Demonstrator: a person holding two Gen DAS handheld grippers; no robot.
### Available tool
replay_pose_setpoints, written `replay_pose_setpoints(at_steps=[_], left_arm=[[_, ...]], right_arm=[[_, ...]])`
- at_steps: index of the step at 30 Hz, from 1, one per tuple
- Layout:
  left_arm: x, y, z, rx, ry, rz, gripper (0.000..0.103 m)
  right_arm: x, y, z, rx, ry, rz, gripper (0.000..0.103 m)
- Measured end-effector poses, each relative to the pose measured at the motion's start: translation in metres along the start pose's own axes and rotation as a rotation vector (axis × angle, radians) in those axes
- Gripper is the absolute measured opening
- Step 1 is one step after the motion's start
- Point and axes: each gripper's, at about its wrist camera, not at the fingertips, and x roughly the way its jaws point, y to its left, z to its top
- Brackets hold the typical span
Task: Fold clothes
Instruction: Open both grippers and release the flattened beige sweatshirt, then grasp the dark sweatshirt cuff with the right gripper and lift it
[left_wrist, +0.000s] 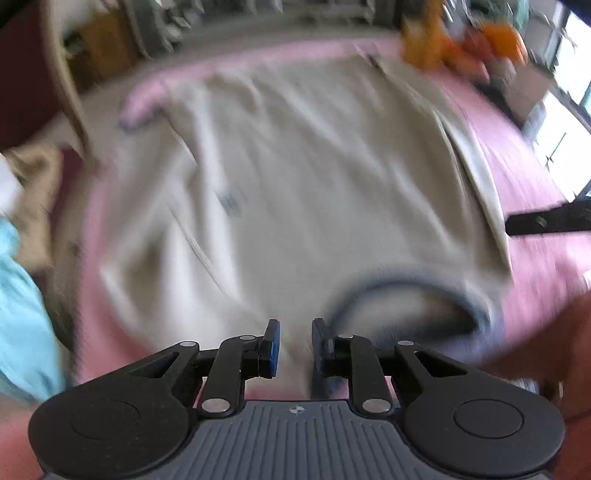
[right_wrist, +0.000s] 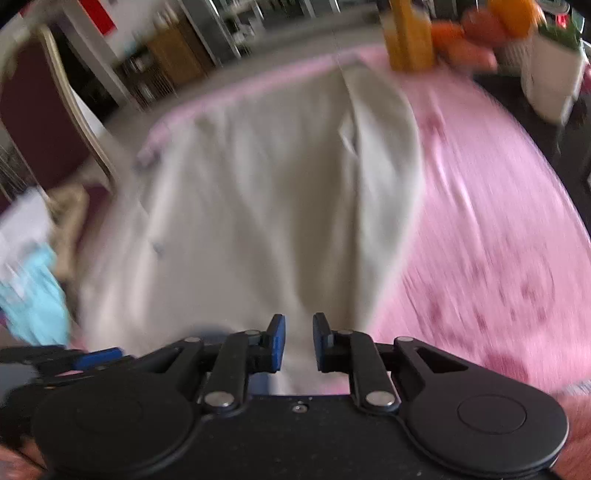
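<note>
Both claws read spread, with a gap between the blue pads and nothing pinched that we can confirm; both views are motion-blurred, so we take that loosely.

Left gripper (left_wrist: 294, 345): pads apart over the near edge of the cream shirt (left_wrist: 295, 177). The dark-trimmed neckline (left_wrist: 402, 295) sits just beside it at about 2 o'clock. Cloth shows through the gap, but we can't tell whether the pads touch it.

Right gripper (right_wrist: 299, 341): also spread, hovering over the shirt's near edge, pale fabric visible between the pads. Contact unclear.

The shirt lies spread on the pink tablecloth (right_wrist: 480, 221), running from the claws toward 12 o'clock. In the right view a flap (right_wrist: 376, 155) at about 1 o'clock looks turned in over the body. Could be a side fold already in, or just how it landed; one frame won't settle it.

Our notes for doing the fold well:
- Bite the shoulder seam on each side of the neckline, not the collar rib; it stretches.
- Match both claws for height and keep the edge taut, so no diagonal creases form.
- Keep clear of the orange items (right_wrist: 480, 33) at 1 o'clock on the far table edge.
- Ignore the light blue garment (left_wrist: 22, 314) at 9 o'clock.
</note>
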Motion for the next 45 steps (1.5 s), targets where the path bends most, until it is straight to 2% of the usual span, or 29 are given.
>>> replay_pose_setpoints(at_steps=[2,6,9,12,14,19,22,26,30,31,34,39,41,45], left_arm=[[-0.013,0.012,0.023,-0.053,-0.082,0.001,0.019],[-0.021,0.027,0.070,-0.111,-0.182,0.024,0.019],[-0.008,0.032,0.103,-0.130,-0.220,0.032,0.030],[0.033,0.035,0.126,-0.156,-0.188,0.044,0.031],[0.066,0.038,0.130,-0.165,-0.133,0.056,0.030],[0.121,0.049,0.113,-0.187,-0.004,0.009,0.030],[0.131,0.051,0.111,-0.174,0.021,0.016,0.030],[0.142,0.052,0.107,-0.173,0.044,0.004,0.031],[0.149,0.050,0.103,-0.158,0.063,0.015,0.031],[0.149,0.049,0.103,-0.153,0.060,0.022,0.031],[0.147,0.049,0.103,-0.150,0.052,0.030,0.031],[0.128,0.043,0.100,-0.137,0.005,0.008,0.030],[0.112,0.038,0.099,-0.123,-0.036,-0.020,0.030],[0.072,0.023,0.093,-0.129,-0.114,-0.086,0.029]], right_arm=[[-0.014,0.013,0.023,-0.012,-0.068,0.044,0.026],[-0.028,0.035,0.072,-0.034,-0.199,0.107,0.028],[-0.014,0.035,0.110,-0.014,-0.276,0.120,0.031],[0.012,0.026,0.140,0.009,-0.332,0.093,0.035],[0.044,0.006,0.160,0.054,-0.324,0.037,0.040],[0.124,-0.043,0.213,0.156,-0.296,-0.099,0.040],[0.168,-0.054,0.241,0.125,-0.258,-0.163,0.038],[0.213,-0.049,0.262,0.075,-0.229,-0.245,0.038],[0.232,-0.038,0.268,0.006,-0.229,-0.370,0.038],[0.234,-0.036,0.268,-0.008,-0.234,-0.401,0.037],[0.239,-0.031,0.270,-0.050,-0.250,-0.492,0.002],[0.143,-0.053,0.247,0.104,-0.417,-0.332,0.002],[0.086,-0.063,0.227,0.166,-0.489,-0.254,0.002],[-0.013,-0.109,0.167,0.317,-0.642,-0.138,0.002]])
